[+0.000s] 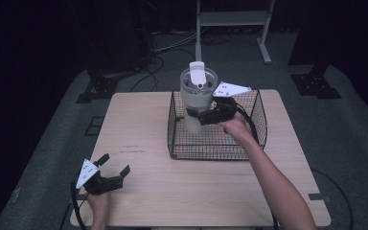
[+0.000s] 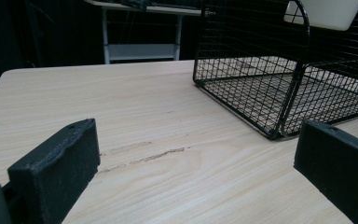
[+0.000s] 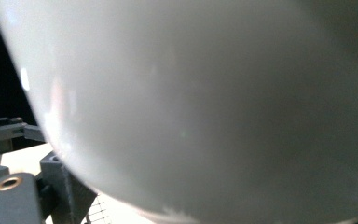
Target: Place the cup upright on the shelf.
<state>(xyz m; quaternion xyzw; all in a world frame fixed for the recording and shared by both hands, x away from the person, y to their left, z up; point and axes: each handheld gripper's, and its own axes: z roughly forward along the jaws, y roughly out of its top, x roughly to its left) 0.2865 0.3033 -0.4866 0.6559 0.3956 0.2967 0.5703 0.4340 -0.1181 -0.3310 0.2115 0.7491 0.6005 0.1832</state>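
From the high view, the right gripper (image 1: 199,115) has its jaws clamped around a white lidded tumbler (image 1: 196,98), held upright over the wire basket (image 1: 256,136). The left gripper (image 1: 116,168) rests on the table (image 1: 139,120), jaws spread. In the left gripper view, the jaws stand apart with bare table (image 2: 135,121) between, the basket (image 2: 270,88) ahead. In the right gripper view, the tumbler (image 3: 214,107) sits tight against the jaws, apparently between them.

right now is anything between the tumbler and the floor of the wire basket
Nothing visible. The right gripper holds the tumbler upright over the black wire basket, and the left gripper view shows bare mesh beneath its base.
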